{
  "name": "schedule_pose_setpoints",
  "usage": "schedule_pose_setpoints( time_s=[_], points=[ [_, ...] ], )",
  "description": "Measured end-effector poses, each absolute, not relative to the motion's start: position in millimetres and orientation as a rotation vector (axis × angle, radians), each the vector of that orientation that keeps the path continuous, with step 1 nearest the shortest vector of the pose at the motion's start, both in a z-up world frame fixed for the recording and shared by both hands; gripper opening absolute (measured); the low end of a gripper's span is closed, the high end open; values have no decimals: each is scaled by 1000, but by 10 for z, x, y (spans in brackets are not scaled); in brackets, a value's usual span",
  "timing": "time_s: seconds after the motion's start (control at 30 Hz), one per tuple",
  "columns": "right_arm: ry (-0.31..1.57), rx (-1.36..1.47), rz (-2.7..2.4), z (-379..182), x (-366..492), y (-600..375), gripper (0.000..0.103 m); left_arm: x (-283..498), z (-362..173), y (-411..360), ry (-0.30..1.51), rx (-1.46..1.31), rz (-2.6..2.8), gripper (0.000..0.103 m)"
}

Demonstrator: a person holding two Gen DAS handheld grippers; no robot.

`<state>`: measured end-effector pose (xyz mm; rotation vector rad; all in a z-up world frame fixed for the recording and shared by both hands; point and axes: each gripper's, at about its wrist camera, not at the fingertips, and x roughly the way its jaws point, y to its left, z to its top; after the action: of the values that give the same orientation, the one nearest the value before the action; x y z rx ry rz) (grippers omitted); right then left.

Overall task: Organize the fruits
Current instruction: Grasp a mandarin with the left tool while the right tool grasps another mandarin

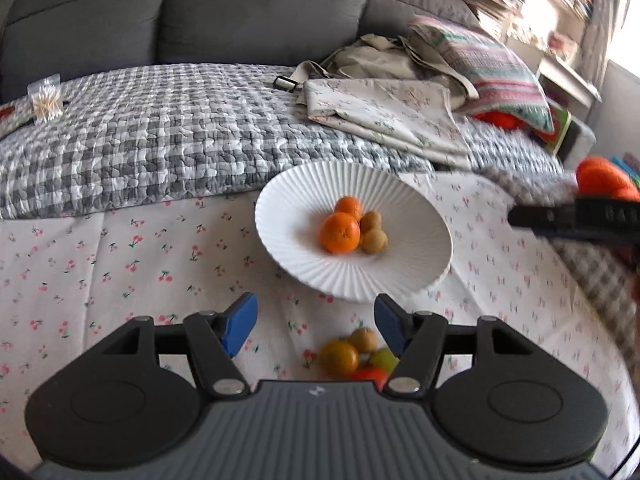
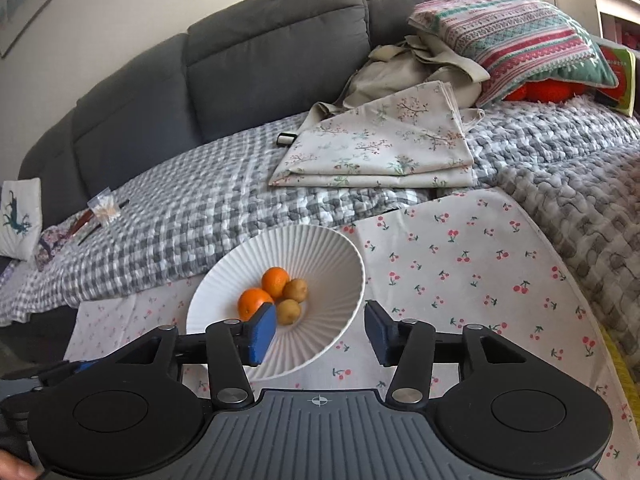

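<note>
White ribbed plate (image 1: 280, 216) sits on the cherry-print cloth (image 1: 120, 264), holding two oranges (image 1: 340, 233) and two small brown fruits (image 1: 375, 241) gathered at its centre, evidently the collection point. Left gripper (image 1: 316, 326) hangs with jaws apart and empty over a loose cluster of fruit (image 1: 352, 354) lying on the cloth just in front of the plate; judged to be lining up a pick. Right gripper (image 2: 320, 330) is likewise spread wide, holding nothing, hovering at the plate's near rim.
</note>
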<state>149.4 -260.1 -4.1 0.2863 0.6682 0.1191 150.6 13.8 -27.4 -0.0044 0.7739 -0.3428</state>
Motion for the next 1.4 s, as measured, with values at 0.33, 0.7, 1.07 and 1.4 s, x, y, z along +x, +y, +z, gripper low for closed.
schedule_pose_setpoints(
  time_s=[0.33,0.7,1.07,1.4],
  points=[
    [714,284,170,-120,1137,-2426,67,1155,-437,197,838,109,-400,64],
    [734,210,190,-123,983,-2303,88,1145,-666,50,884,193,-467,64],
    [817,146,199,-337,1048,-2132,92,1225,-857,-114,871,298,-485,58],
    [846,125,237,-435,1074,-2023,92,1316,-987,-93,895,292,-470,33]
  ],
)
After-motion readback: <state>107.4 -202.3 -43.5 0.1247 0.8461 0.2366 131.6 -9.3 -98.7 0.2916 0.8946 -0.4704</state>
